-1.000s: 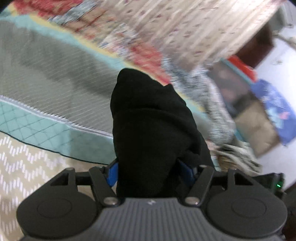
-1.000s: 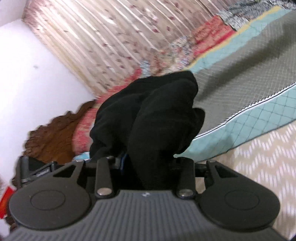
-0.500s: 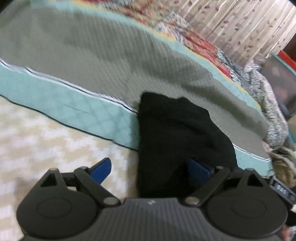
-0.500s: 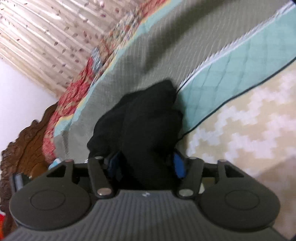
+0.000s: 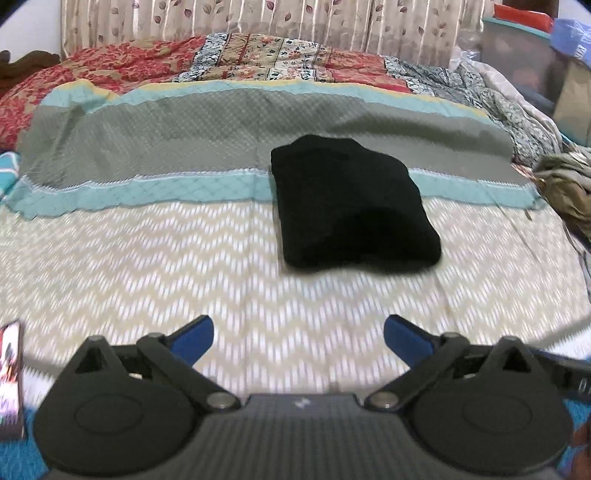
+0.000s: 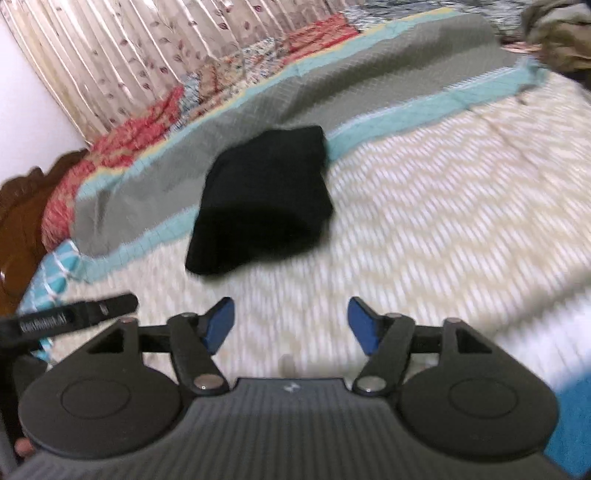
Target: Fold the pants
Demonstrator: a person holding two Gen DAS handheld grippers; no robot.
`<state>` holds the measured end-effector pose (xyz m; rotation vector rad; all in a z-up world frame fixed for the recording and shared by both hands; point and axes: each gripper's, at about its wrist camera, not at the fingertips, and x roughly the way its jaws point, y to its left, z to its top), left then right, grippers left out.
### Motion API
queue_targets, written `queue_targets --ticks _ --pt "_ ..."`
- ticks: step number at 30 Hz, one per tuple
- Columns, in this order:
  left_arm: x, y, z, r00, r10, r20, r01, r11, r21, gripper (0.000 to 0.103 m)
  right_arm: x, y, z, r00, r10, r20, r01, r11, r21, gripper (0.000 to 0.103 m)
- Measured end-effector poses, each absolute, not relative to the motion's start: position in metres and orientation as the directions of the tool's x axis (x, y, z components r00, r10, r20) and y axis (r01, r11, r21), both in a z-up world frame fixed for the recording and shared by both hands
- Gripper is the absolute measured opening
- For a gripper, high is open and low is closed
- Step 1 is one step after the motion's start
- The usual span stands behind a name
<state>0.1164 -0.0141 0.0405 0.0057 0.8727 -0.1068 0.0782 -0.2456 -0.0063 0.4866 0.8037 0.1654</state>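
The black pants (image 5: 351, 206) lie folded into a compact bundle on the bed, across the teal band and the cream zigzag part of the bedspread (image 5: 184, 266). They also show in the right wrist view (image 6: 262, 203). My left gripper (image 5: 297, 338) is open and empty, well back from the bundle. My right gripper (image 6: 291, 326) is open and empty too, also short of the bundle. Both pairs of blue fingertips are spread wide.
A patterned quilt (image 5: 258, 62) and curtains (image 5: 258, 18) lie behind the bed. A heap of olive clothes (image 5: 569, 184) sits at the bed's right edge. A wooden headboard (image 6: 18, 221) is at the left. A phone-like object (image 5: 11, 373) lies near my left gripper.
Both grippers held the pants a second ago. They lowered the bundle onto the bed, opened, and pulled back from it. The pants now lie free on the bedspread.
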Motion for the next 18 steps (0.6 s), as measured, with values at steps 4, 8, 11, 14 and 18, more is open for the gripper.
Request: queue_targets --ticks 4,8,11,14,18 --pt "0.081 -0.014 0.047 0.628 -0.09 -0.773 0.082 0.995 -0.049 0.103 0.051 -0.238 -0.004 0.672 0.308 -0.673 0.072 0.877 0.474 0.076" --pt "0.05 -0.018 0.056 0.649 -0.074 -0.757 0.076 0.997 -0.032 0.103 0.022 -0.231 0.003 0.672 0.31 -0.673 0.074 0.876 0.477 0.082" --pt "0.034 -0.024 0.06 0.649 -0.068 -0.757 0.088 0.996 -0.014 0.103 0.001 -0.225 0.007 0.673 0.312 -0.671 0.06 0.881 0.469 0.086" --pt "0.019 -0.028 0.061 0.655 -0.055 -0.753 0.096 0.995 0.011 0.103 -0.008 -0.22 0.011 0.676 0.317 -0.665 0.05 0.881 0.471 0.089" --pt "0.009 -0.032 0.06 0.65 -0.022 -0.76 0.088 0.995 0.047 0.103 -0.021 -0.215 0.015 0.684 0.332 -0.65 0.027 0.878 0.477 0.094"
